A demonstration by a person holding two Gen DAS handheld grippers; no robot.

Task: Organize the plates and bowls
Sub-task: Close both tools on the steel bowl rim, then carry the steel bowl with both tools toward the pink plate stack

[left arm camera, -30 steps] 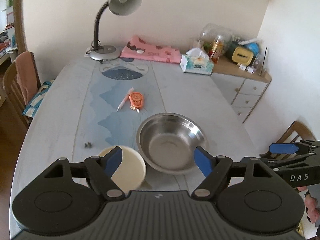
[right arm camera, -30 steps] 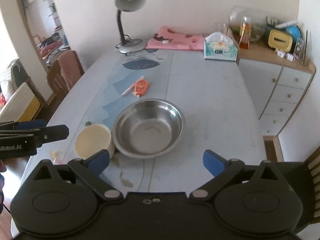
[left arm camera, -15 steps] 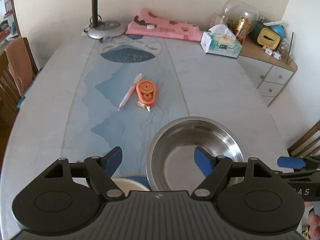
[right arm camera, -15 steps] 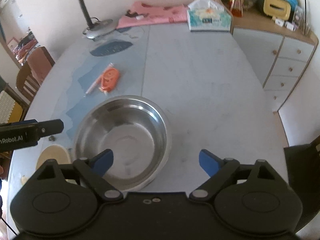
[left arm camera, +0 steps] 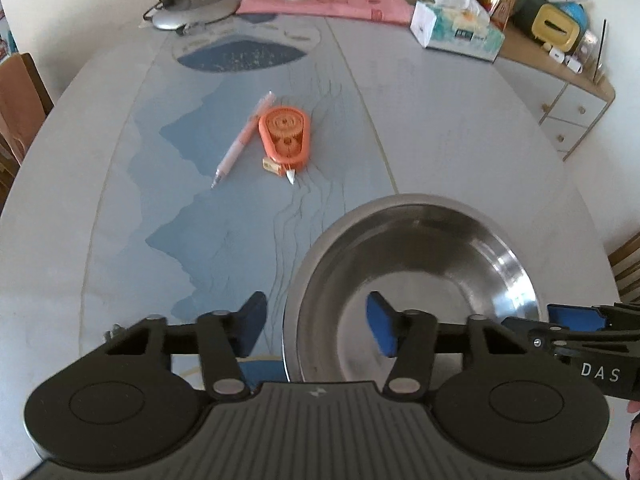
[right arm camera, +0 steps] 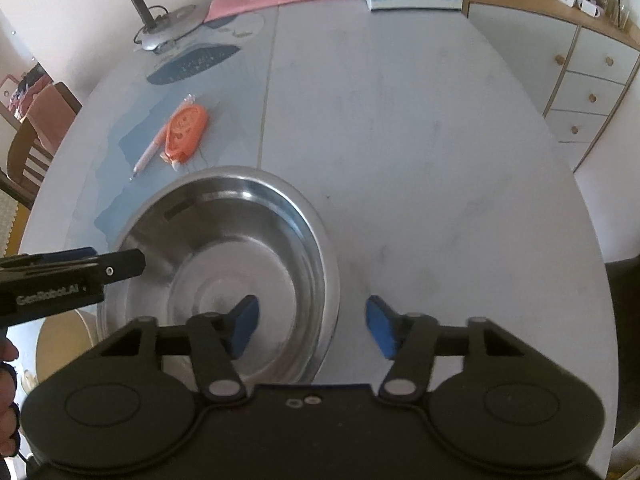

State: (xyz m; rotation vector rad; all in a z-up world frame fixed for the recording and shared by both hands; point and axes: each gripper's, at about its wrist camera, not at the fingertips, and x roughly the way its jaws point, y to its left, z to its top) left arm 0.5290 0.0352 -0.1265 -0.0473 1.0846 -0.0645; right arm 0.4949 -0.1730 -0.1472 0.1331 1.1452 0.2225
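Left gripper (left arm camera: 316, 326) straddles the steel bowl's (left arm camera: 420, 256) near-left rim, jaws just narrowing, pads not yet touching. Right gripper (right arm camera: 312, 326) straddles the right rim, also closing, nothing clamped. Slick thin steel: an uneven pinch could tip it into the cream bowl (right arm camera: 66, 344) alongside.

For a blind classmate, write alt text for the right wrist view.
The right gripper straddles the near rim of a steel bowl, jaws closing but not pressing. The left gripper reaches its far side; a cream bowl sits beside it.
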